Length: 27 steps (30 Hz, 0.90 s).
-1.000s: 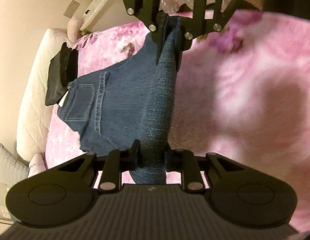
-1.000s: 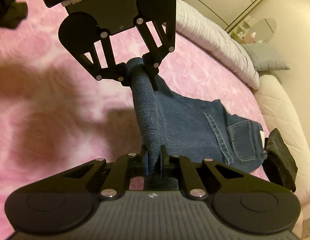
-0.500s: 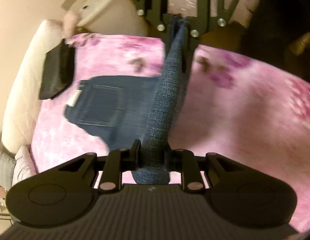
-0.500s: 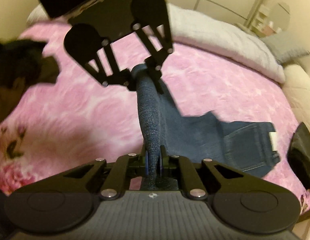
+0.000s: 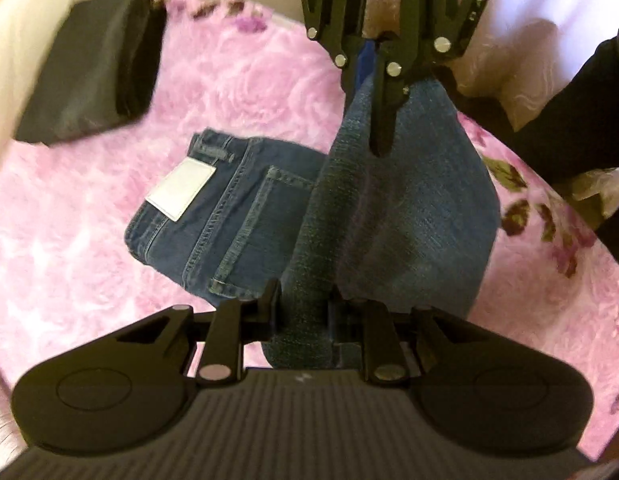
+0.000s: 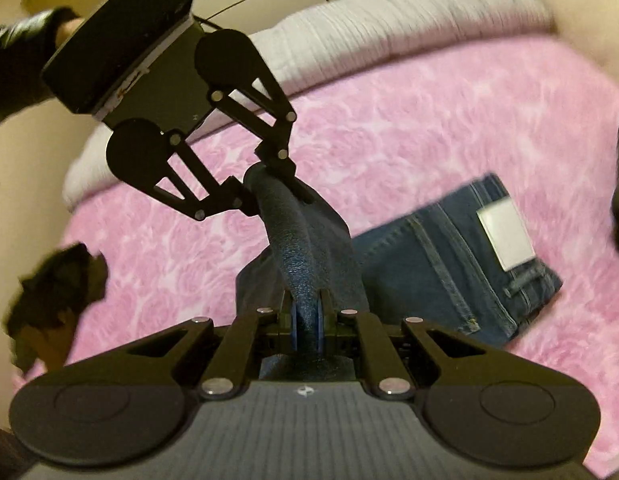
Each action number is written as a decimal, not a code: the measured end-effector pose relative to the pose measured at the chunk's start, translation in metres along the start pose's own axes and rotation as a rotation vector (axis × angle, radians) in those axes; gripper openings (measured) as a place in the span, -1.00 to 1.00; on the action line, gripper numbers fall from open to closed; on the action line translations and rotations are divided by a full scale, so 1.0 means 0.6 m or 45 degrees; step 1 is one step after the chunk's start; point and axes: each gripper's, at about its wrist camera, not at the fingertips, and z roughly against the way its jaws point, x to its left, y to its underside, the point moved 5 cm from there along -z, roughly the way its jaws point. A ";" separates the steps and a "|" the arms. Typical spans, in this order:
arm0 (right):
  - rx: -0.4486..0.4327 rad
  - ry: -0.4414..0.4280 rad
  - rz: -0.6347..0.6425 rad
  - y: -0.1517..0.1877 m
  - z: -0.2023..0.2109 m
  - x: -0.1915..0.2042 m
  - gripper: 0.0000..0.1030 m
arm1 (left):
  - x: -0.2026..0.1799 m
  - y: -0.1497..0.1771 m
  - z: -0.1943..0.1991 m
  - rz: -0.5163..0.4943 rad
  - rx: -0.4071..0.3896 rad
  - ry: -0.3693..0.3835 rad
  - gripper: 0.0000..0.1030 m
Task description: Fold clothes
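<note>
Grippers, two, mine: left gripper point(image 5: 303, 312) and right gripper point(image 6: 305, 316) are each pinching the hem end of the jeans point(image 5: 237, 216), a taut denim span running between them. Waist end, with white patch point(image 5: 180, 190) and back pocket, is lying flat on the pink bedspread point(image 5: 89, 264), near a black folded item point(image 5: 89, 68). Advice to myself: I am keeping both ends level, lowering the hem squarely onto the waistband. Left is pointing steeply down; right is slanting down.
</note>
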 end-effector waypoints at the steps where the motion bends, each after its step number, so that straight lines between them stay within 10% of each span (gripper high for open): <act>1: 0.009 -0.034 -0.033 -0.005 -0.006 -0.034 -0.83 | 0.024 -0.007 -0.014 0.010 0.021 0.039 -0.65; 10: 0.038 -0.225 -0.320 -0.025 -0.055 -0.243 -0.84 | 0.188 -0.040 -0.104 0.138 0.067 0.269 -0.64; 27: -0.071 -0.243 -0.588 0.008 -0.101 -0.399 -0.84 | 0.304 -0.050 -0.180 0.400 -0.060 0.301 -0.60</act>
